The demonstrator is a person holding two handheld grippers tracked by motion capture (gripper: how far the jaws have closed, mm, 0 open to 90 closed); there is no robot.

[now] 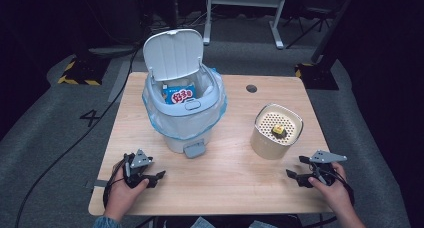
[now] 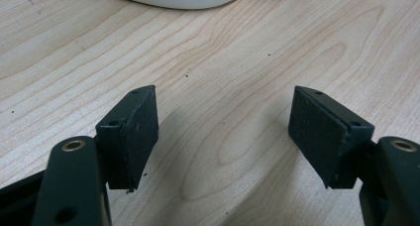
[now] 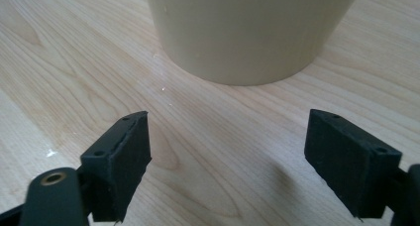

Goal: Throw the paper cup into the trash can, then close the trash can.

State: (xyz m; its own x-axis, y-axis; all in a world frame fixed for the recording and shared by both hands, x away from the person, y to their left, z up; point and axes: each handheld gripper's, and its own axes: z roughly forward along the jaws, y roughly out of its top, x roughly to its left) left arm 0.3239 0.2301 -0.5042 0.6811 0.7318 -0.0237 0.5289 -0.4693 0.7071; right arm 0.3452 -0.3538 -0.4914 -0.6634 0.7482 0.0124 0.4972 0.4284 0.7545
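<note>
The cream tub [image 1: 276, 133], near the worktop's right edge just beyond the right gripper [image 1: 299, 177], looks light, stiff and smooth, best taken by its rim; both grippers, left gripper [image 1: 152, 178] included, gape empty.

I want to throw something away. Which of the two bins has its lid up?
The big white bin with the blue bag, near the left gripper. Its lid stands open. The small cream bin by the right gripper has a holed top instead.
</note>
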